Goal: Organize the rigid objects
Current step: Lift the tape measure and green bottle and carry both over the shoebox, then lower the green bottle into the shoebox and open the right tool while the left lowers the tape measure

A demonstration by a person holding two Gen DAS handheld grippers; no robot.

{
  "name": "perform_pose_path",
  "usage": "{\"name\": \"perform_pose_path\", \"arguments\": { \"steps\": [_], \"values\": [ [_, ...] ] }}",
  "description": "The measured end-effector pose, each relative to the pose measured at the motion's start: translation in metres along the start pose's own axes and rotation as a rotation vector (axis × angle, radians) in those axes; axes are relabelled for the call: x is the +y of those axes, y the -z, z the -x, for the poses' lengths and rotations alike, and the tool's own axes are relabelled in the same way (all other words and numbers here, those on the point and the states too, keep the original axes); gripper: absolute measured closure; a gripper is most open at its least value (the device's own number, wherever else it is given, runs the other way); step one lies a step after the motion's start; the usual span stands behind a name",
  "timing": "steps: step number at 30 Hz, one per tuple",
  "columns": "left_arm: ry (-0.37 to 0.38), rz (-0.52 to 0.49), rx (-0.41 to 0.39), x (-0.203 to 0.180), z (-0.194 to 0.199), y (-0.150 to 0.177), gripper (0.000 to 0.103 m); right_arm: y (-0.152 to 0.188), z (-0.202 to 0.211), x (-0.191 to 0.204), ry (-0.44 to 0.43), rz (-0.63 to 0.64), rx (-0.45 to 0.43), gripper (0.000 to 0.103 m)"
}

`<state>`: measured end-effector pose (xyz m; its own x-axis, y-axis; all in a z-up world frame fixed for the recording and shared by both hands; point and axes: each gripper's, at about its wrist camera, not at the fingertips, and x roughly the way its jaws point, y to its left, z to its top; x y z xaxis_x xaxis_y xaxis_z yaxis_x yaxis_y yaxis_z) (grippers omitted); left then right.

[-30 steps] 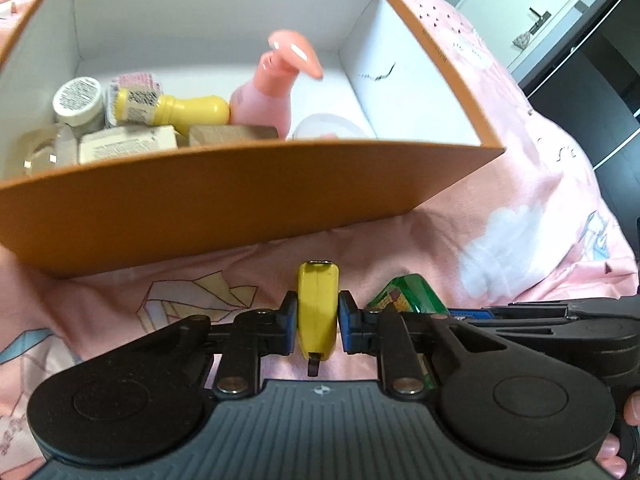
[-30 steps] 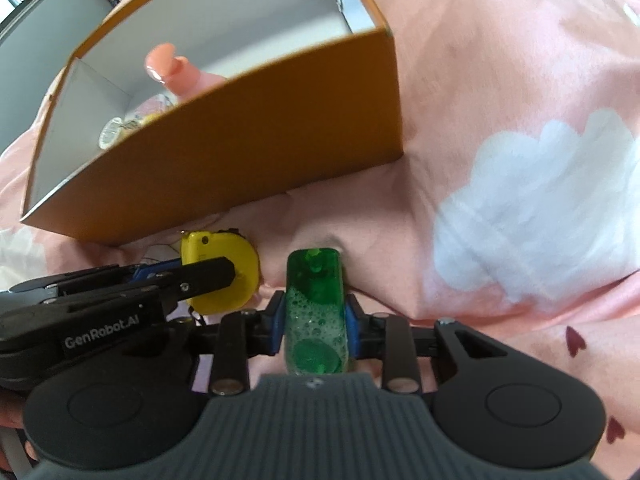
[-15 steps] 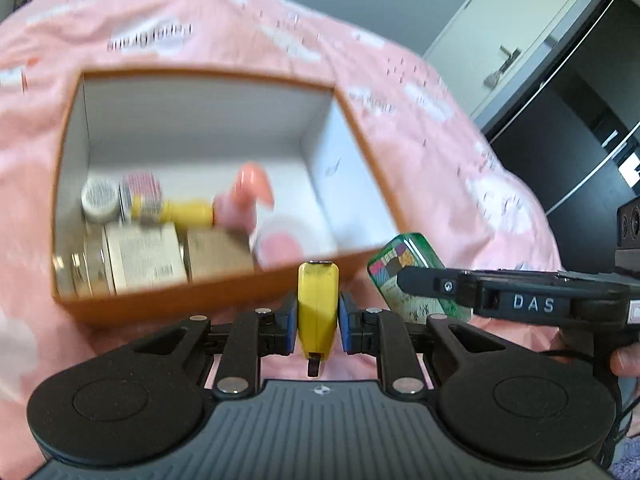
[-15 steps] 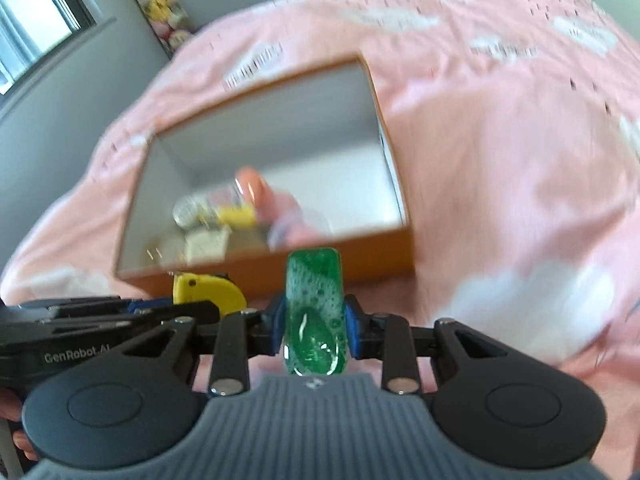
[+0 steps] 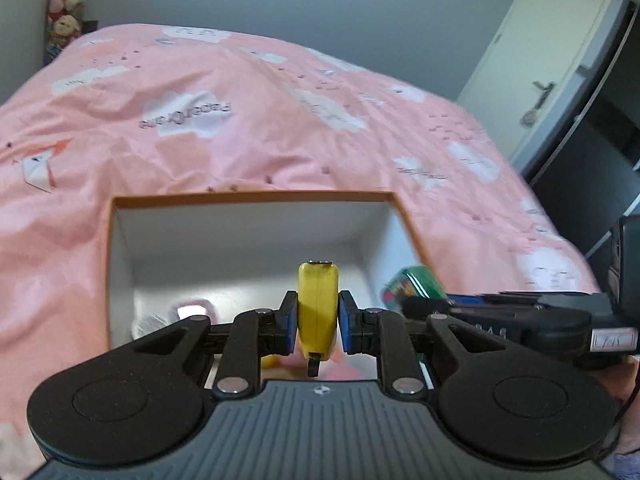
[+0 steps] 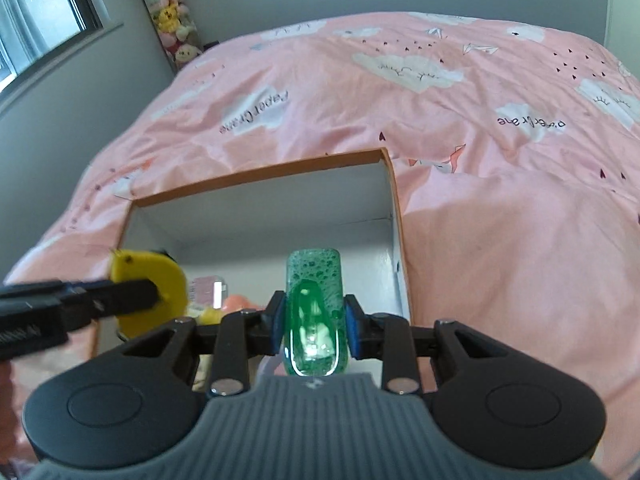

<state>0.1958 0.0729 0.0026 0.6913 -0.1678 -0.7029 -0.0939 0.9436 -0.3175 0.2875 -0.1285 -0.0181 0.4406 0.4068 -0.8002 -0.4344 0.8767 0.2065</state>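
My left gripper (image 5: 318, 316) is shut on a yellow tape measure (image 5: 318, 304), held edge-on above the open orange box (image 5: 248, 197). The same tape measure (image 6: 150, 276) shows at the left of the right wrist view, clamped by the left gripper's fingers (image 6: 116, 292). My right gripper (image 6: 313, 320) is shut on a green translucent bottle (image 6: 314, 312) with bubbles inside, also above the box (image 6: 260, 170). That green bottle (image 5: 414, 284) appears at the right in the left wrist view. Both grippers sit side by side over the box's near part.
The box has white inner walls (image 6: 256, 208) and lies on a pink bed cover with cloud prints (image 5: 280, 92). Inside it, partly hidden, are a pink item (image 6: 240, 302) and other small things. A door (image 5: 540, 64) and a dark cabinet (image 5: 592, 168) stand at the right; plush toys (image 6: 172, 20) by the wall.
Both grippers have risen with their loads from the bed in front of the box to above it. The view now looks down into the box and across the bed.
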Motion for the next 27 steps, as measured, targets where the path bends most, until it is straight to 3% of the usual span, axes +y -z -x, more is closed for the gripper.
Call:
{"name": "perform_pose_path", "arguments": {
  "steps": [7,13,20,21,22,24,27],
  "values": [
    [-0.054,0.01,0.04,0.022,-0.038,-0.012,0.08,0.0,-0.063,0.001,0.111,0.098,0.086,0.074],
    [-0.05,0.044,0.092,0.034,-0.054,-0.01,0.08,-0.005,-0.077,0.013,0.124,0.171,0.097,0.074],
    [-0.032,0.062,0.11,0.035,-0.059,-0.011,0.08,-0.008,-0.09,0.026,0.205,0.276,0.138,0.074],
    [-0.03,0.061,0.111,0.035,-0.059,-0.01,0.08,-0.008,-0.09,0.028,0.204,0.283,0.147,0.078],
    [-0.03,0.058,0.111,0.034,-0.059,-0.01,0.08,-0.008,-0.089,0.029,0.193,0.281,0.163,0.09],
    [-0.029,0.051,0.114,0.033,-0.06,-0.011,0.08,-0.007,-0.09,0.032,0.191,0.284,0.192,0.092],
    [-0.02,0.046,0.114,0.031,-0.06,-0.012,0.08,-0.003,-0.095,0.034,0.265,0.344,0.195,0.096]
  ]
}}
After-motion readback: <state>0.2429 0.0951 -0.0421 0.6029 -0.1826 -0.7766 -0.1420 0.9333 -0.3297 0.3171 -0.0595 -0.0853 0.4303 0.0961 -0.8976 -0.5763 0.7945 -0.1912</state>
